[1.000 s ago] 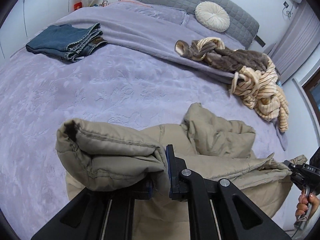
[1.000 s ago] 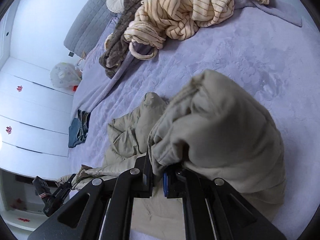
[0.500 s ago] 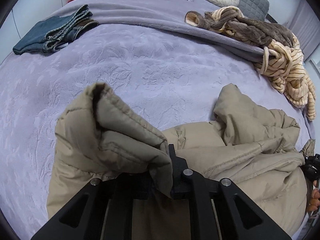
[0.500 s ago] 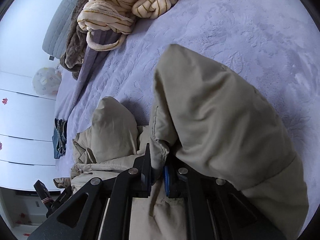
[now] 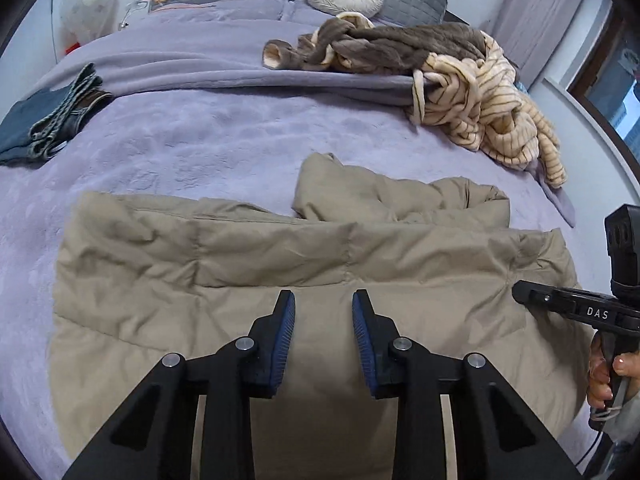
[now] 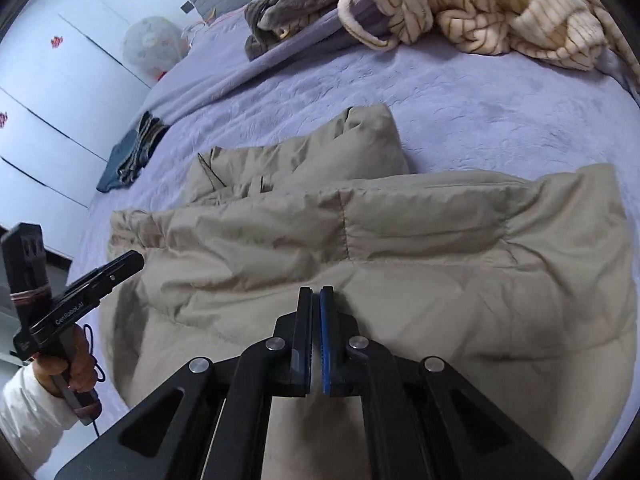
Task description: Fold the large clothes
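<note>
While both tools hang just above the folded edge, neither has hold of anything. The left tongs (image 5: 323, 312) stand partly open with only air between the blue pads; their jaws have just been opening. The right tongs (image 6: 315, 300) are pinched together on nothing, having just closed with no cloth between them. Both point steeply down at the beige padded jacket (image 5: 280, 264), which lies on the bed (image 5: 192, 136) near its front edge, its lower part doubled up over itself so that one long fold runs across, a loose sleeve or hood bunched behind. Judging by that, the fold was laid and let go so the padding can settle flat before the next fold.

Further out, folded jeans (image 5: 52, 120) sit well apart, apparently done, while a brown garment (image 5: 400, 46) and a striped fleece (image 5: 488, 120) lie unfolded near the pillows. Lettering on the right tool reads "DAS"; the left tool's arm reads "GenRobot.AI".
</note>
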